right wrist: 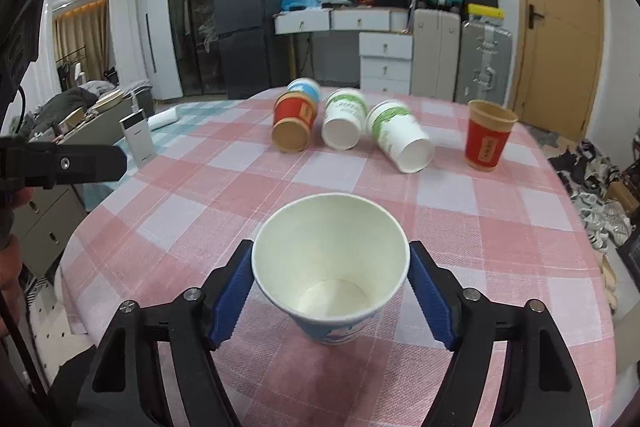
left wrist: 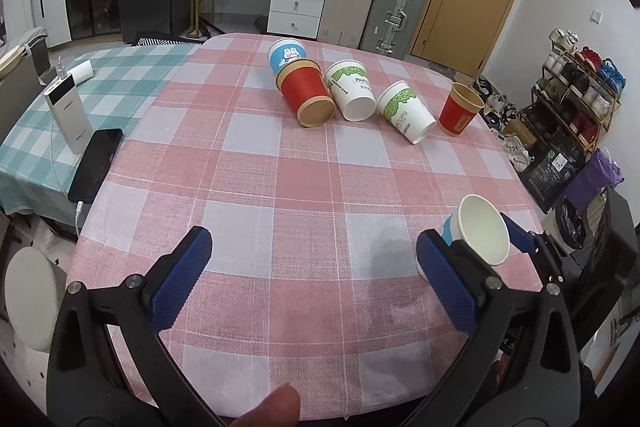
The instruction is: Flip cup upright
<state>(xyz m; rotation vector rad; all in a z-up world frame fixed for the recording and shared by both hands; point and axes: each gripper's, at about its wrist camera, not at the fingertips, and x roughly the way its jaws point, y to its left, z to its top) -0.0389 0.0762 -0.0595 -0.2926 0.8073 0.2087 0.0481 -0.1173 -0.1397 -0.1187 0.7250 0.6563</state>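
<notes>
A blue-and-white paper cup (right wrist: 330,267) stands mouth up between my right gripper's (right wrist: 331,291) blue pads, which close on its sides; its base is at the tablecloth. The same cup (left wrist: 480,231) and gripper show at the right of the left wrist view. My left gripper (left wrist: 308,279) is open and empty above the near part of the table. Farther off, a red cup (left wrist: 306,93), two white-green cups (left wrist: 352,89) (left wrist: 406,111) and a blue cartoon cup (left wrist: 286,53) lie on their sides. Another red cup (left wrist: 460,109) stands upright.
The table carries a pink checked cloth (left wrist: 280,187). To the left, on a teal checked cloth (left wrist: 120,83), lie a white power bank (left wrist: 68,111) and a black phone (left wrist: 96,163). Suitcases (left wrist: 394,11), white drawers (left wrist: 296,1) and a shoe rack (left wrist: 576,99) stand beyond.
</notes>
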